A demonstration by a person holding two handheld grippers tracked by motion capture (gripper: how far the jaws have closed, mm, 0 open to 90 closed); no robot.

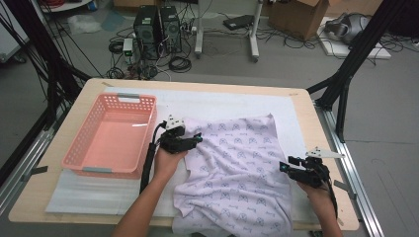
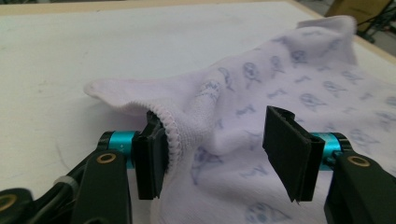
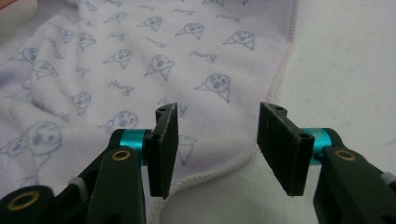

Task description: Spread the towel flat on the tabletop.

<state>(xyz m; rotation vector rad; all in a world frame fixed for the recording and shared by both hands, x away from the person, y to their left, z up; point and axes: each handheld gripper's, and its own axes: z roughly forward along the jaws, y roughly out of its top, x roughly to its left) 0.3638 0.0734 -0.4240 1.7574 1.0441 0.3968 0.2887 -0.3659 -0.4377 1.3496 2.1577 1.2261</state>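
soft, light white cotton cloth with blue printed faces (image 1: 237,163) lying rumpled on the white table mat (image 1: 222,101) beside the pink plastic basket (image 1: 112,136), limp and best pinched at stitched hems, left gripper (image 2: 219,154) spread about a raised fold, right gripper (image 3: 212,147) spread over the edge.

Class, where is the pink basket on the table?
In the high view, the pink basket sits on the table's left side, just left of the left gripper and the printed cloth.
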